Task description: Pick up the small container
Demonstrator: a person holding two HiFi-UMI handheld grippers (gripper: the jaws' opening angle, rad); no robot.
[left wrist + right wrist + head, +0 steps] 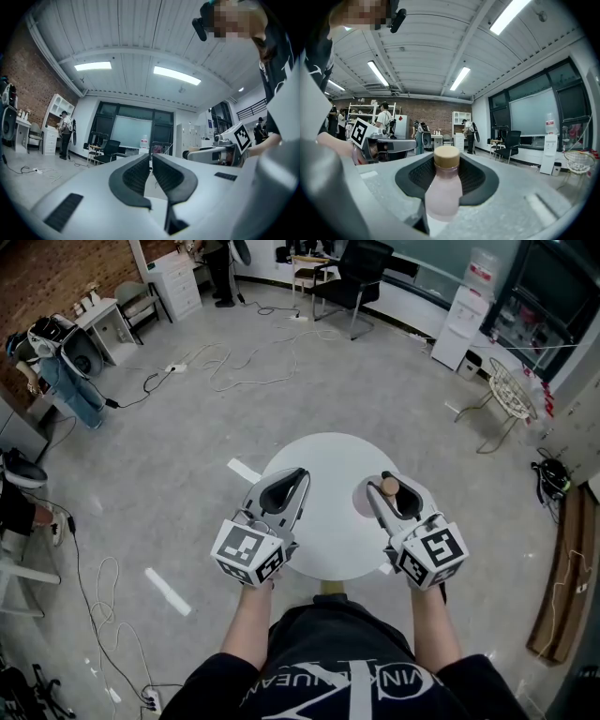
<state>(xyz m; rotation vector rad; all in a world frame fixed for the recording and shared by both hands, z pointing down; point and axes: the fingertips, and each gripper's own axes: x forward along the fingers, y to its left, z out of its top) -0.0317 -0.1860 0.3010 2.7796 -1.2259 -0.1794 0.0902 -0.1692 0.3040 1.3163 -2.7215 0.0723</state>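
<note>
The small container (443, 187) is a pale pink bottle with a tan cap. It stands upright between the dark pads of my right gripper (447, 161), which is shut on it. In the head view the container's cap (389, 487) shows at the tip of the right gripper (386, 489), held over the right part of the round white table (328, 540). My left gripper (298, 476) hovers over the table's left part. Its jaws (151, 161) are shut with nothing between them.
Grey floor surrounds the small table. Cables (234, 362) lie on the floor far ahead, with a black office chair (361, 277) behind them. A white wire chair (511, 395) and a water dispenser (464, 320) stand at the far right. White tape marks (169, 592) lie to the left.
</note>
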